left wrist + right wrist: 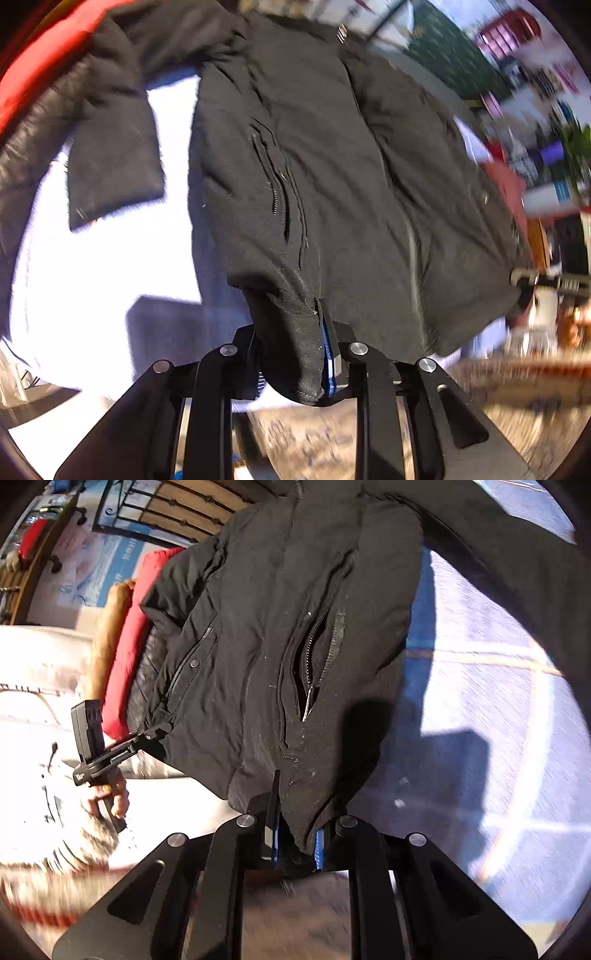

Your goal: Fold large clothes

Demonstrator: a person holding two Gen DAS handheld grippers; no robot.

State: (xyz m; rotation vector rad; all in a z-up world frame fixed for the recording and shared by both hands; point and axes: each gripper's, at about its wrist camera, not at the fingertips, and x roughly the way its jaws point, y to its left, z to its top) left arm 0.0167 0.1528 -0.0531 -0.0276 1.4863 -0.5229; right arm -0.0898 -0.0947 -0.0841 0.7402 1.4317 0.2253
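A large black padded jacket (332, 166) with zip pockets lies spread over a pale sheet (103, 258). My left gripper (306, 362) is shut on a bottom corner of its hem, the cloth bunched between the jaws. My right gripper (295, 834) is shut on the other bottom corner of the same jacket (280, 627). The right gripper also shows at the far right edge of the left wrist view (546, 280), and the left gripper with the hand holding it shows at the left of the right wrist view (147, 734). One sleeve (110, 155) lies out to the side.
A red garment (129, 646) and a shiny dark quilted one (33, 147) lie beside the jacket. A tan fur-like trim (110, 627) lies next to the red one. A metal bed frame (177, 506) and cluttered shelves (535, 92) stand behind. A patterned floor (332, 435) lies below.
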